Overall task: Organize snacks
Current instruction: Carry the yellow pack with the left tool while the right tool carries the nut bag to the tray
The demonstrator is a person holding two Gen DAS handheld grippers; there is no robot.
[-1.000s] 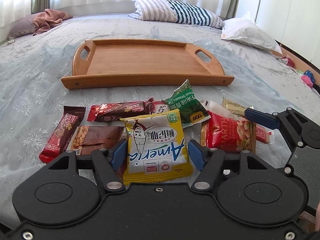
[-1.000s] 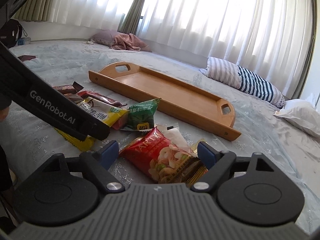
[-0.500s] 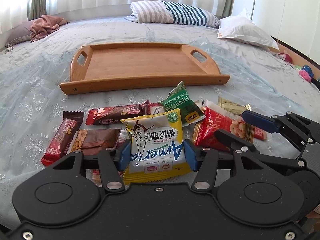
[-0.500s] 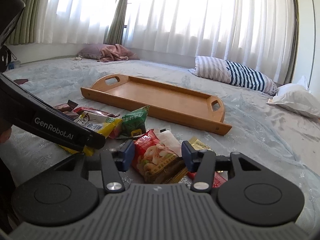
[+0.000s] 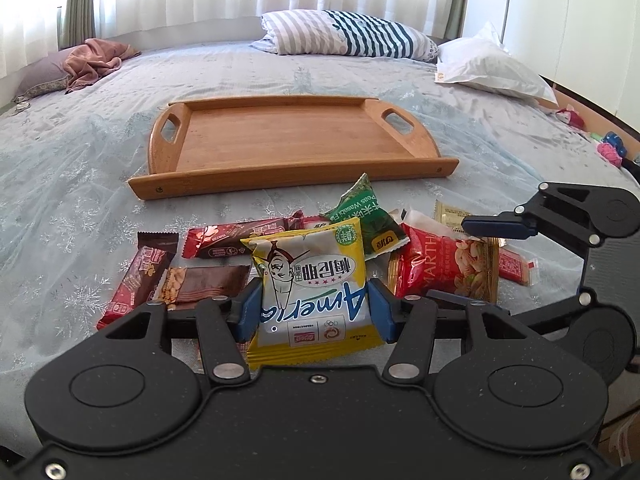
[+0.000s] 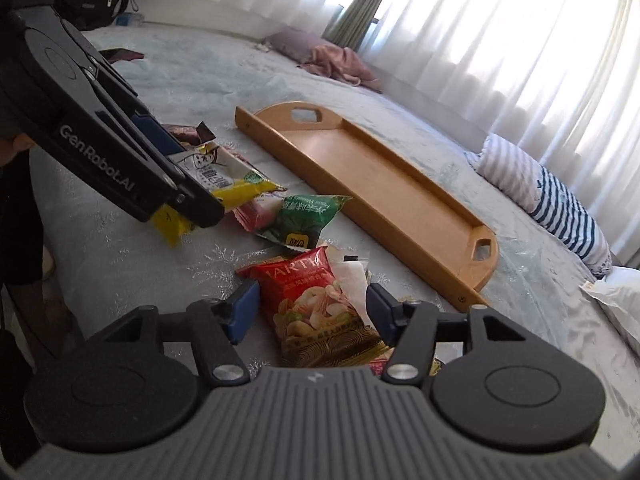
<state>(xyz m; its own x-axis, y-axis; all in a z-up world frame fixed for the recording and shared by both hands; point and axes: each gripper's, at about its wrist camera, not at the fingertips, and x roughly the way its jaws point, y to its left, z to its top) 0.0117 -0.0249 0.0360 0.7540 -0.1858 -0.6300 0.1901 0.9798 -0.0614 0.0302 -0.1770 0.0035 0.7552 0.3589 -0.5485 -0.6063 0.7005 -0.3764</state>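
Observation:
My left gripper (image 5: 314, 312) is shut on the yellow and white snack bag (image 5: 314, 280) and holds it lifted and tilted above the bed; the bag also shows in the right wrist view (image 6: 228, 184). My right gripper (image 6: 312, 312) is shut on the red nut packet (image 6: 320, 304), which also shows in the left wrist view (image 5: 444, 272). The empty wooden tray (image 5: 296, 144) lies beyond the snacks on the bedspread. A green pea packet (image 5: 364, 216) and brown chocolate bars (image 5: 236, 236) lie between the grippers and the tray.
A striped pillow (image 5: 348, 36) and a white pillow (image 5: 492, 68) lie at the far right of the bed. A pink cloth on a purple pillow (image 5: 88, 60) lies at the far left. Small toys (image 5: 608, 148) sit at the right bed edge.
Both grippers closed from open onto their packets. The left now holds the yellow bag raised; the right grips the red nut packet and has tilted.

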